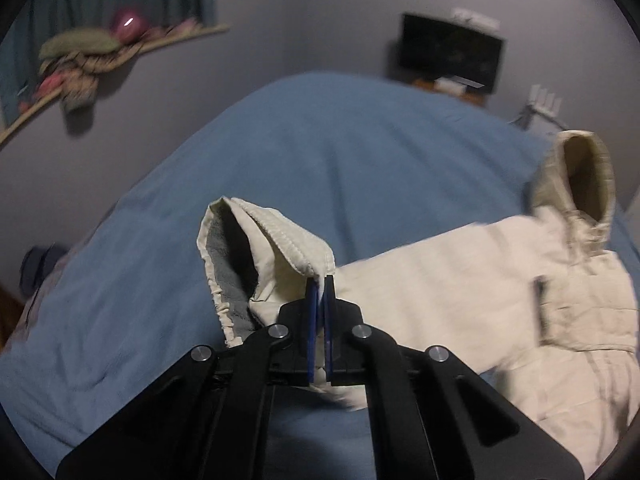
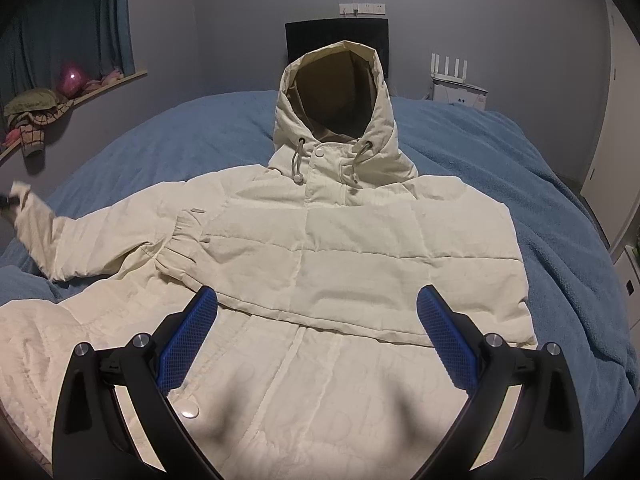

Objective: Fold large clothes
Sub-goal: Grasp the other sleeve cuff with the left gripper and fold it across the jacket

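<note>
Left gripper (image 1: 320, 284) jaws pinch jacket (image 2: 320, 248) cuff (image 1: 276, 240).

Left gripper (image 1: 320, 280) jaws pinched together; right gripper (image 2: 318, 300) jaws spread wide.

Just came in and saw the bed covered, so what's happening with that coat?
A person is folding a cream hooded jacket laid front-up on the blue bedspread. The left hand-held gripper is shut on the sleeve cuff and holds it lifted. The right hand-held gripper hangs open above the jacket's front, gripping nothing.
</note>
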